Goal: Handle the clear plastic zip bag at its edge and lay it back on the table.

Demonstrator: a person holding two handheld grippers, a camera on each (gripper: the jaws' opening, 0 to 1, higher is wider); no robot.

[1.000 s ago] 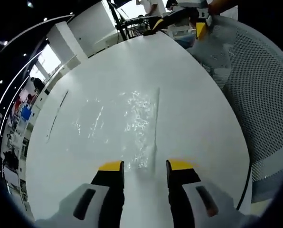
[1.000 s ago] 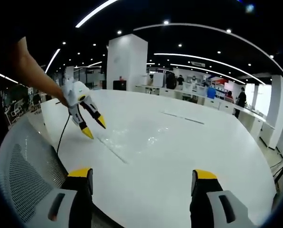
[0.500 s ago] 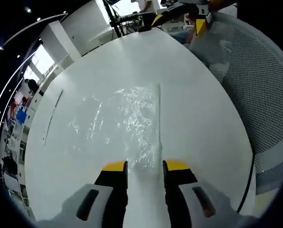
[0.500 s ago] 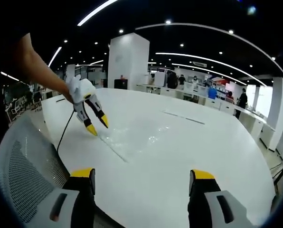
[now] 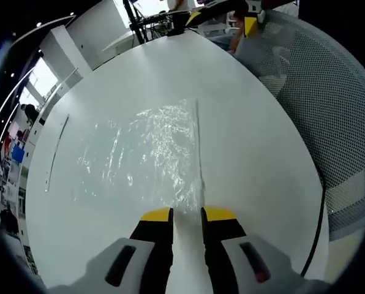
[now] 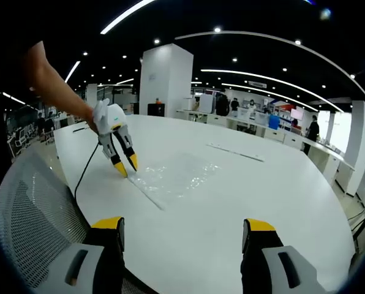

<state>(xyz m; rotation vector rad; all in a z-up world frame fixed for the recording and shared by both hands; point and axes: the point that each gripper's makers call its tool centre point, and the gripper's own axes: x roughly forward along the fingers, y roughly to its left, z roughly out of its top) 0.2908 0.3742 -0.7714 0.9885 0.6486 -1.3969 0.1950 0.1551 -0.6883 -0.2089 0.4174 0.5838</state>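
The clear plastic zip bag [image 5: 149,144] lies crinkled on the white table [image 5: 250,135], its straight zip edge [image 5: 198,153] running toward me. My left gripper [image 5: 187,214] sits low at the bag's near end, jaws narrowed to a small gap with the zip-edge corner between the yellow tips. The right gripper view shows the same left gripper [image 6: 127,168], held by a person's hand, tips down at the bag [image 6: 176,174]. My right gripper [image 6: 182,224] hovers wide open over the table's near edge with nothing between its jaws.
A grey mesh chair [image 5: 329,104] stands against the table edge, also seen as the chair [image 6: 29,208] beside my right gripper. A black cable [image 6: 84,174] trails from the left gripper. Desks, pillars and people fill the office beyond the table [image 6: 231,202].
My left gripper's jaws have drawn steadily closer together around the bag's zip-edge corner and moved slightly forward. The right gripper stays open and nearly still.
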